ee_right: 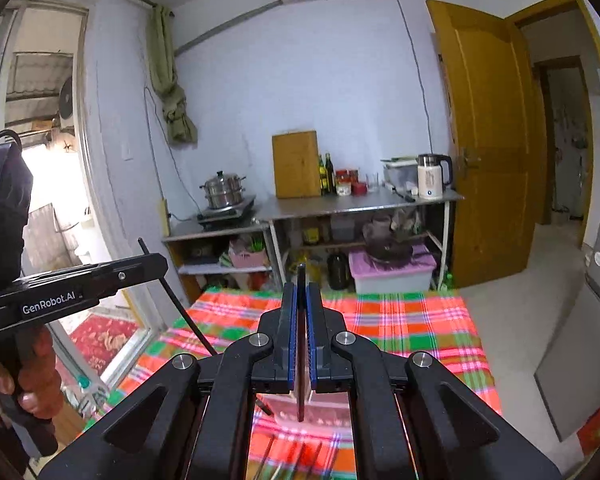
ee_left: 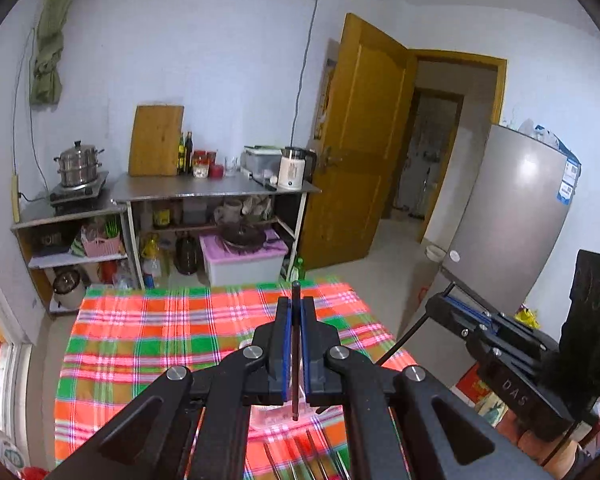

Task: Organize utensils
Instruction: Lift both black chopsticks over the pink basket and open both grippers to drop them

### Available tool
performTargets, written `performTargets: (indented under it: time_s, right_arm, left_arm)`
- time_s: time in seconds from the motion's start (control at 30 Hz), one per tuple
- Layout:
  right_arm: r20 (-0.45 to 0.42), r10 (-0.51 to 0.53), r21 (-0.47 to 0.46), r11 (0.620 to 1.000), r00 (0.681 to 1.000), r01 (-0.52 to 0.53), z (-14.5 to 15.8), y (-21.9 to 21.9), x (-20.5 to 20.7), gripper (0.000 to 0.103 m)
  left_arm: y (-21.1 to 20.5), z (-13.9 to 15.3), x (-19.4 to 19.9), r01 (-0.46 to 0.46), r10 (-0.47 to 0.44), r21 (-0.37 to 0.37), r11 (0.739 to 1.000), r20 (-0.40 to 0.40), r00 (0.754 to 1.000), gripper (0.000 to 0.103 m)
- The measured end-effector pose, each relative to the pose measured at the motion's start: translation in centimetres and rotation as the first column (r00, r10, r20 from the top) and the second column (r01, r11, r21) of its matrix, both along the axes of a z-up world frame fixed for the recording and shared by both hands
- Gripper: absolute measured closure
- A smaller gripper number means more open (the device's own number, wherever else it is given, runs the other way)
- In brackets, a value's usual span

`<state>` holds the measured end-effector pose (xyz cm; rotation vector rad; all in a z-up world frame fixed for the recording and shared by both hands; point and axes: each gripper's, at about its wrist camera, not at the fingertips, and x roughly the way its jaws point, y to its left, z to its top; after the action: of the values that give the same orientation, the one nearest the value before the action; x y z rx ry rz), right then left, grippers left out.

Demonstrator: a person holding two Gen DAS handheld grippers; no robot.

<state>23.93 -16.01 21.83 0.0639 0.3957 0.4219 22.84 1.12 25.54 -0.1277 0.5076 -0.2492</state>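
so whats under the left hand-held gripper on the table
Under the left hand-held gripper, shut on a dark chopstick, a clear container sits on the plaid tablecloth, with more chopsticks lying nearer. The gripper body hides most of the container, so its contents cannot be seen.

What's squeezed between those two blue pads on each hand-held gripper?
A thin dark chopstick in each: left hand-held gripper grips one, right hand-held gripper another, per wrist views.
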Motion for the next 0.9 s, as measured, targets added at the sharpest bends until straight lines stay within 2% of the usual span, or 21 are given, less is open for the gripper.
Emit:
performTargets:
  time_s: [0.13, 0.27, 0.6, 0.9]
  right_arm:
    - [0.017, -0.004, 0.022, 1.000, 1.000, 0.004, 0.3, 0.3, 1.3, 0.099]
    - [0.019, -0.001, 0.020, 1.000, 1.000, 0.000, -0.2, 0.9, 2.6, 0.099]
    - [-0.038, -0.002, 0.000, 1.000, 0.999, 0.002, -4.7, 1.6, 5.4, 0.099]
    - [-0.125, -0.008, -0.012, 1.000, 0.992, 0.006, -8.7, 1.3, 7.2, 0.099]
  left_arm:
    - [0.2, 0.4, 1.6, -0.018, 0.018, 0.001, 1.000, 0.011, 1.000, 0.099]
    - [0.6, -0.5, 3.6, -0.032, 0.032, 0.012, 0.999, -0.004, 0.999, 0.099]
    - [1.6, -6.2, 7.2, -0.043, 0.044, 0.010, 0.999, -0.070, 0.997, 0.099]
    - [2.5, -10.9, 8.4, -0.052, 0.051, -0.005, 0.999, -0.136, 0.989, 0.099]
